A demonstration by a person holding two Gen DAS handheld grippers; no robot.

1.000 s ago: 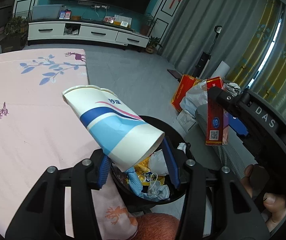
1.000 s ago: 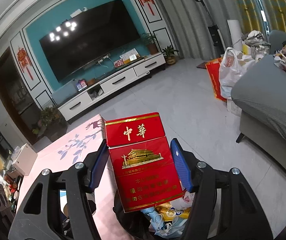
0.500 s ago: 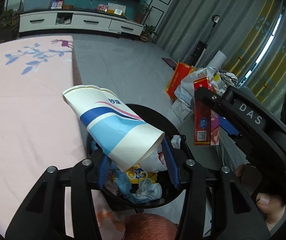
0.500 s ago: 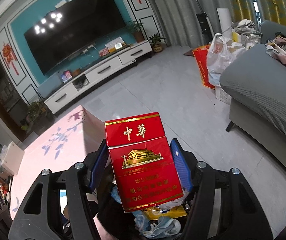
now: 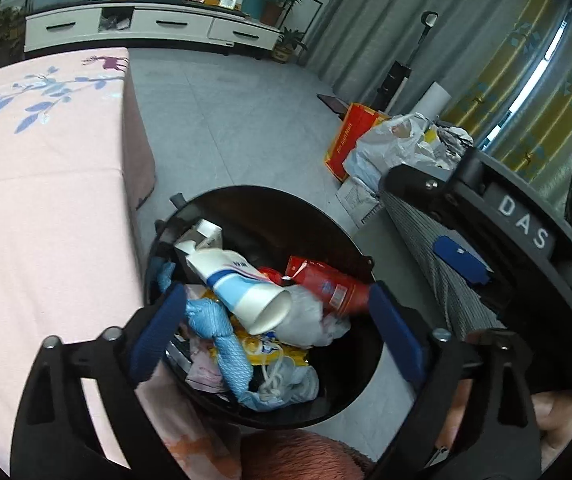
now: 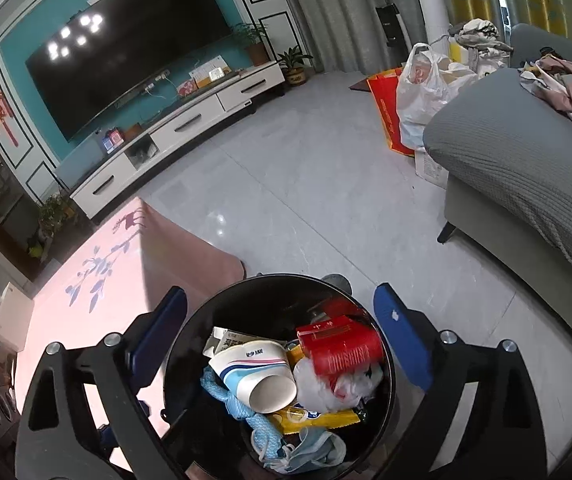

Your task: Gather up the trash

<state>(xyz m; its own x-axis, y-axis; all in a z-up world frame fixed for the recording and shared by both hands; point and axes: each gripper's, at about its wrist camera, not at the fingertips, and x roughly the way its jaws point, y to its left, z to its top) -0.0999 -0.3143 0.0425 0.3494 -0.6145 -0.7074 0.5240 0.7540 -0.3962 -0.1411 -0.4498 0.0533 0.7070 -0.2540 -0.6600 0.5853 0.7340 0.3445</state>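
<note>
- The left tool (image 5: 277,332) is being held over the black bin (image 5: 338,220), its jaws having just been opening — they are standing wide apart with nothing between them.
- The right tool (image 6: 281,340) is likewise being held above the bin (image 6: 386,392), jaws just opened and standing apart, nothing clamped.
- The paper cup (image 5: 241,284) is lying on its side on the trash heap inside the bin, mouth toward the cameras.
- The red pack (image 6: 340,350) is lying just beside the cup (image 6: 255,372), also in the bin.
- The pink surface (image 5: 37,200) is being seen at the bin's left — the grey sofa (image 6: 526,160) at its right.
</note>
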